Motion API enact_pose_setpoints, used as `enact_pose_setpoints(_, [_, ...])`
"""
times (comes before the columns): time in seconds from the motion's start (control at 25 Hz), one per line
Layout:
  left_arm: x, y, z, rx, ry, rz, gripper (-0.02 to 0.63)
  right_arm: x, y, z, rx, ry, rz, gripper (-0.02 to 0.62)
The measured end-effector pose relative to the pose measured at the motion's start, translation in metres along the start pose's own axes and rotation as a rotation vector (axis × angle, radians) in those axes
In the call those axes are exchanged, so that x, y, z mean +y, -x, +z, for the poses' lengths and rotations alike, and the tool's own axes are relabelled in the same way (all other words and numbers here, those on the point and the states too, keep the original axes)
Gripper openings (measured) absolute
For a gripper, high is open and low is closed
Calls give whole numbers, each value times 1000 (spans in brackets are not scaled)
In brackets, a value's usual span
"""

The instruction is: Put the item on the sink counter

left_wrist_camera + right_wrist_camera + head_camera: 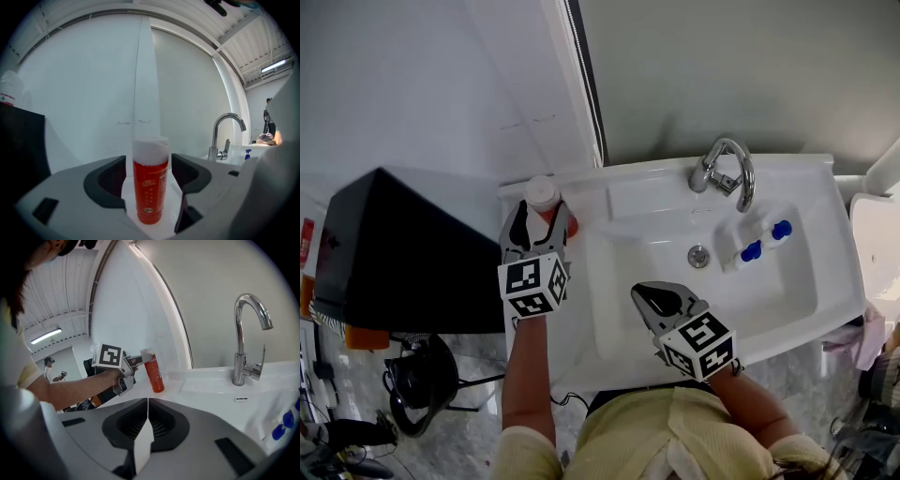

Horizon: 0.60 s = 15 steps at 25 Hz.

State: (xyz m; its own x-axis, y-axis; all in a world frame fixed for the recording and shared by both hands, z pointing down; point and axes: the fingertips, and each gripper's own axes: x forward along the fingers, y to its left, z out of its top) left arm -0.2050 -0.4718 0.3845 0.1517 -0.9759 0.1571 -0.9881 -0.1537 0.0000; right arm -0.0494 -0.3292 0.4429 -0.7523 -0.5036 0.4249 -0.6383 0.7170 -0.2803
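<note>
A red bottle with a white cap [546,197] stands upright on the white sink counter [649,174], at its back left corner. My left gripper [539,223] is open around it: in the left gripper view the bottle [150,192] stands between the two jaws with a gap on each side. The right gripper view shows the same bottle [154,376] with the left gripper [138,361] at its cap. My right gripper [662,301] hovers over the basin's front left, shut and empty [147,420].
A chrome faucet [727,171] rises at the back of the basin. Two blue-capped items [765,242] lie in the basin on the right, near the drain [698,255]. A black box [403,248] stands left of the sink. The wall runs right behind the counter.
</note>
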Motion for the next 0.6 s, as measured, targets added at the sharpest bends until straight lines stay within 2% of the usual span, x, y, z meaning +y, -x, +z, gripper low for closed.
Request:
enact_pose_setpoints(0.32, [1,23,-9,19,28,-23,322,14,0,-1,-5,10,-4,26])
enact_pose_setpoints(0.6, [-17,48,-14,38,39,-93,322,26,1,2,-15,23,-10,26])
